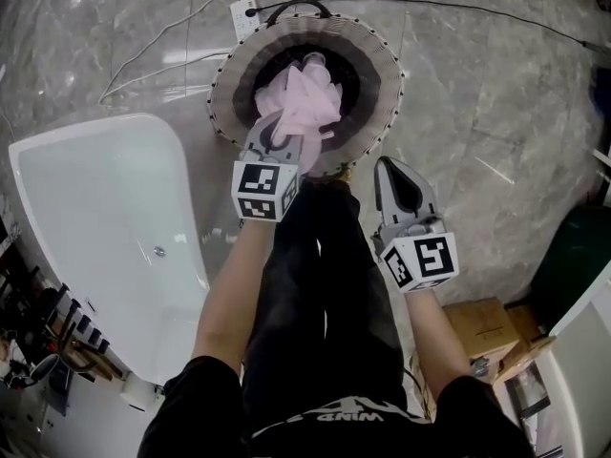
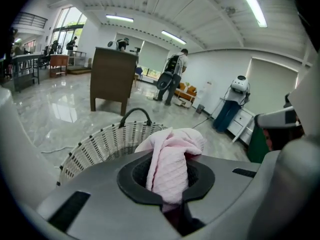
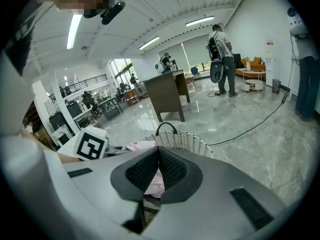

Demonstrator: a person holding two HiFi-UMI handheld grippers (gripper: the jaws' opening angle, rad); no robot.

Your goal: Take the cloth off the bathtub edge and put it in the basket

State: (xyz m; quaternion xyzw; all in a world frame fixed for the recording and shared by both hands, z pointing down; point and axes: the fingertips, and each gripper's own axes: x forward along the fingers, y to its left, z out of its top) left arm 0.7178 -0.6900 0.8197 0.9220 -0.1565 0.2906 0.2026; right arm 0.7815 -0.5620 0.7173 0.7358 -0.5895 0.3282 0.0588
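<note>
The pink cloth (image 1: pixel 307 98) hangs bunched over the mouth of the round wicker basket (image 1: pixel 382 65), pinched by my left gripper (image 1: pixel 275 143), which is shut on it. In the left gripper view the cloth (image 2: pixel 170 161) rises from between the dark pads (image 2: pixel 135 179), with the basket's rim (image 2: pixel 100 144) and handle just beyond. My right gripper (image 1: pixel 391 170) hovers beside the basket's near right edge, shut with nothing in it. In the right gripper view its jaws (image 3: pixel 159 154) meet, and the cloth (image 3: pixel 137 145) and basket (image 3: pixel 185 140) lie behind them.
The white bathtub (image 1: pixel 57 141) stands to the left of the basket. A power strip (image 1: pixel 243 17) and cables lie on the marble floor behind it. Cardboard boxes (image 1: pixel 487 327) sit at the lower right. A brown cabinet (image 2: pixel 112 79) and people stand far off.
</note>
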